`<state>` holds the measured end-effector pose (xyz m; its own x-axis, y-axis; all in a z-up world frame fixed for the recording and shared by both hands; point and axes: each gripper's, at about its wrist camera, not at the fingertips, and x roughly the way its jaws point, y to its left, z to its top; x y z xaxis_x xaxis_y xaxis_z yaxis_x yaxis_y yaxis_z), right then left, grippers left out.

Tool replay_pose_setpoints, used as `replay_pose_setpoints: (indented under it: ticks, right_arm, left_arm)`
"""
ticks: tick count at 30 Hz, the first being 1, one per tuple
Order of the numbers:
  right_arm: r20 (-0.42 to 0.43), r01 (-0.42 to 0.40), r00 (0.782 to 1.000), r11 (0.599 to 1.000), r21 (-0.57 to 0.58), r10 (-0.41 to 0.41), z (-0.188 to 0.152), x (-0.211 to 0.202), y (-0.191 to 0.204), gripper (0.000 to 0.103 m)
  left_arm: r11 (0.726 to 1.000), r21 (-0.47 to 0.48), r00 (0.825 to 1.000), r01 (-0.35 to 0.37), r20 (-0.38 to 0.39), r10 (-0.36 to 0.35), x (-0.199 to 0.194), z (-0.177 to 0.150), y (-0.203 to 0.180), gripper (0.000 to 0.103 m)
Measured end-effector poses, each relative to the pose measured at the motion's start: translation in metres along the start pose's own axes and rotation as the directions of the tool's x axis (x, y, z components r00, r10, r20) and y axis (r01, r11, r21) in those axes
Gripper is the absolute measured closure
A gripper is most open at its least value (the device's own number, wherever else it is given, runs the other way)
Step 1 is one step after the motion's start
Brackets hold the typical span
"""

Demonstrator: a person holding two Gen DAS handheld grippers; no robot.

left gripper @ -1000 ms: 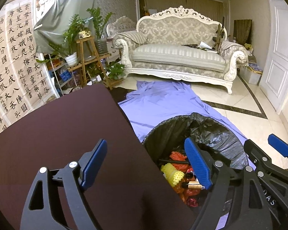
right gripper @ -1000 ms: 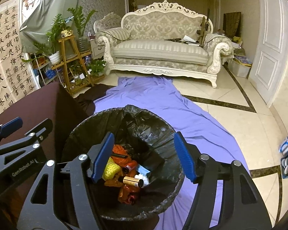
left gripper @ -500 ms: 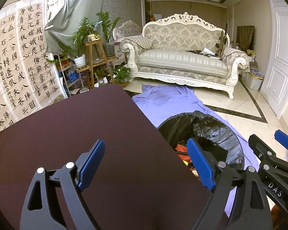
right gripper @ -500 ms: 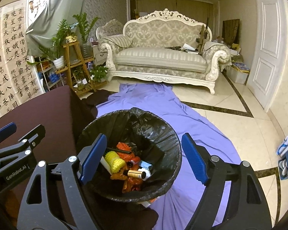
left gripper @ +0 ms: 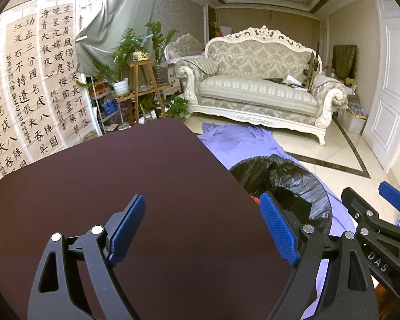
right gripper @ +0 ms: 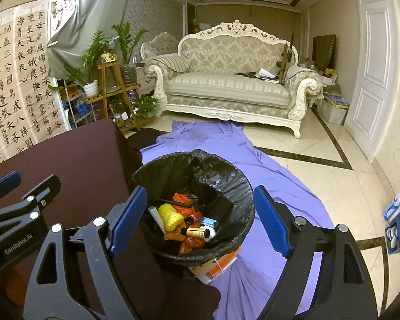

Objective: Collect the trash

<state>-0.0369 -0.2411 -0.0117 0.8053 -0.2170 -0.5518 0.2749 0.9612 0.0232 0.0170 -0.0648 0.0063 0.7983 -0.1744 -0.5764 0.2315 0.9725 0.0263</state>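
A bin lined with a black bag [right gripper: 226, 176] stands on a purple sheet beside a dark brown table [right gripper: 66, 154]. It holds trash: a yellow netted piece [right gripper: 170, 216], a brown bottle [right gripper: 197, 231] and orange wrappers [right gripper: 181, 200]. My right gripper [right gripper: 200, 190] hangs open above the bin's near rim with nothing between its fingers. My left gripper [left gripper: 202, 197] is open over the bare table top [left gripper: 120, 176], also empty, with the bin [left gripper: 301, 178] to its right. Each gripper shows in the other's view: the right gripper [left gripper: 368, 193] and the left gripper [right gripper: 34, 180].
The purple sheet [right gripper: 280, 186] runs across the tiled floor to a white sofa [right gripper: 226, 88]. A wooden plant stand [right gripper: 112, 88] is at the back left. An orange and white box [right gripper: 218, 265] lies at the bin's foot. A blue tray [right gripper: 397, 229] sits at right.
Both grippers have drawn back and risen from the bin, which now looks farther off. The left view has swung onto the table top. The right jaws have spread wider.
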Motion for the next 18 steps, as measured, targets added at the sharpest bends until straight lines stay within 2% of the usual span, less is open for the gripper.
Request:
replay_pose_setpoints:
  ticks: [18]
  right_arm:
    - [0.049,-0.012,0.999,1.000,-0.017,0.013,0.002,-0.022,0.008,0.022]
  left_arm:
    - [1.000,-0.017,0.999,-0.017,0.030,0.018,-0.014,-0.003,0.011,0.018]
